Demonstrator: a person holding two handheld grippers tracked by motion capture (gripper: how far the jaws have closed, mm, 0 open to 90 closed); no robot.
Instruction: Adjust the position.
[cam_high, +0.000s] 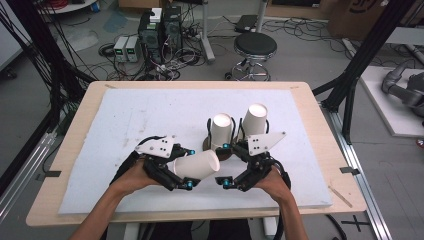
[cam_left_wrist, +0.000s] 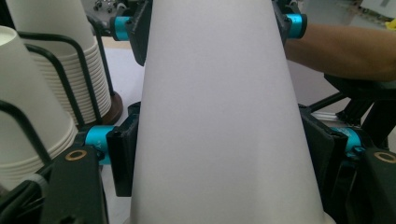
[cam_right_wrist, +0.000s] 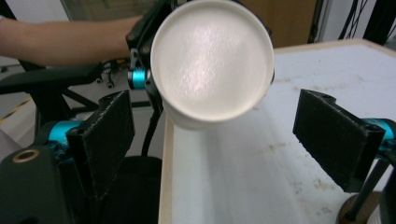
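Above the white mat, the left gripper (cam_high: 182, 167) clamps a paper cup (cam_high: 198, 164) — the right gripper (cam_high: 226, 162) gapes wide, empty.

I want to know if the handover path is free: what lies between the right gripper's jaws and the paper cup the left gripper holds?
Nothing: in the right gripper view, only bare white mat separates the open right gripper from the paper cup in the left gripper.

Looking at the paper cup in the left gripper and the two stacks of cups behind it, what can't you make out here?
- Held cup, left gripper view: its wide mouth runs past the bottom edge.
- Inside of that cup: the right gripper view faces its closed base; the high view shows its outside.
- Cup stacks, high view: the rack's foot sits behind the right gripper.
- Count of stacked cups: rims too fine.
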